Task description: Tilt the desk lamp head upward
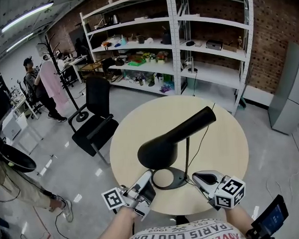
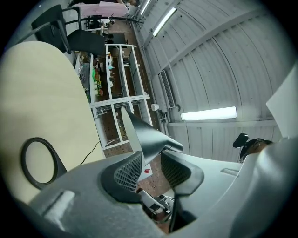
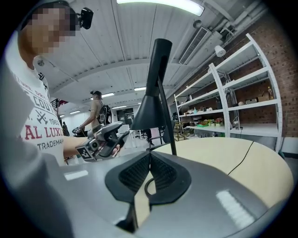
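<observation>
Round table bears desk lamp; left gripper jaws apart; right gripper jaws together

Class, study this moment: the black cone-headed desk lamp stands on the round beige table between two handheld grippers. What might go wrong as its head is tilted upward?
1. Neither gripper holds the lamp: the left gripper is open, the right gripper shut and empty. Pushing the black cone-shaped lamp head could tip or slide the open ring base, which sits near the near edge of the round beige table.
2. The thin black cord lying across the table could snag.
</observation>
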Tool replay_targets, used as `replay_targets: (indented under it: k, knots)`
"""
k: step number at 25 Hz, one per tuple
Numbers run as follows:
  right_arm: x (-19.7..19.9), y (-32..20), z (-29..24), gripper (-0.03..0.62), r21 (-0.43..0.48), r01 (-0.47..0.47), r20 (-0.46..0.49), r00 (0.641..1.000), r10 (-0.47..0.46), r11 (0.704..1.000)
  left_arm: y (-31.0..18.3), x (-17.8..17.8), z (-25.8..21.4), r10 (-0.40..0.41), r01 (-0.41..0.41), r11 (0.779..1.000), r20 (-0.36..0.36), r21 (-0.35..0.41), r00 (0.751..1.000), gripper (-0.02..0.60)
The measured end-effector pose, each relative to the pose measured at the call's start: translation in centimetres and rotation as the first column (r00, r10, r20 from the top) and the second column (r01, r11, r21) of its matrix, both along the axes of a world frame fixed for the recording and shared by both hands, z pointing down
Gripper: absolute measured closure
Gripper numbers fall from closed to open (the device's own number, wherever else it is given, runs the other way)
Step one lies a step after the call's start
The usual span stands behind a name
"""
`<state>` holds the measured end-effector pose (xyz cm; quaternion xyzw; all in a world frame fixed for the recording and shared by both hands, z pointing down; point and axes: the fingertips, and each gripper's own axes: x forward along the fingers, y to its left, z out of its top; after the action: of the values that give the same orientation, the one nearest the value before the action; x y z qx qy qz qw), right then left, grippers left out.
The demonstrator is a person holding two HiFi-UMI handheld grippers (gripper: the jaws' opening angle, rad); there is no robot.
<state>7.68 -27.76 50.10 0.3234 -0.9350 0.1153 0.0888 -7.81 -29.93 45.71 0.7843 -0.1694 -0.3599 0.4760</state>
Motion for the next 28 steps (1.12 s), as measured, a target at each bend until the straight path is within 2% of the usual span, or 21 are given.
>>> replay_targets:
  k: [6, 13, 19, 24, 28]
  knots:
    - [-0.9, -2.1, 0.6, 0.585, 0.000, 0.017, -0.018, 1.000, -0.017, 1.000, -0.9, -0.7, 0.8, -0.016, 0.015, 1.000, -0.028, -0.023, 0.999, 0.446]
    - [-1.1, -3.8, 1.8, 0.546, 0.022, -0.004, -0.085, 0.996, 0.006, 1.000, -2.2, -1.1, 0.5, -0.022, 0.021, 1.000, -0.058, -0.019, 0.998, 0.446]
    - [-0.2, -6.1, 2.2, 0.519, 0.030, -0.055, -0.099, 0.993, 0.057, 0.998, -2.9, -0.6, -0.3, -0.001, 0.000, 1.000, -0.088, -0.005, 0.996, 0.448]
    - [-0.4, -7.4, 3.3, 0.494, 0.040, -0.056, -0.122, 0.991, 0.060, 0.998, -3.2, -0.4, -0.8, 0.018, -0.018, 1.000, -0.124, 0.003, 0.992, 0.457]
    - [-1.2, -7.6, 3.6, 0.520, 0.057, -0.028, -0.119, 0.992, 0.034, 0.998, -3.6, -0.8, -0.6, 0.010, -0.012, 1.000, -0.138, -0.009, 0.990, 0.457]
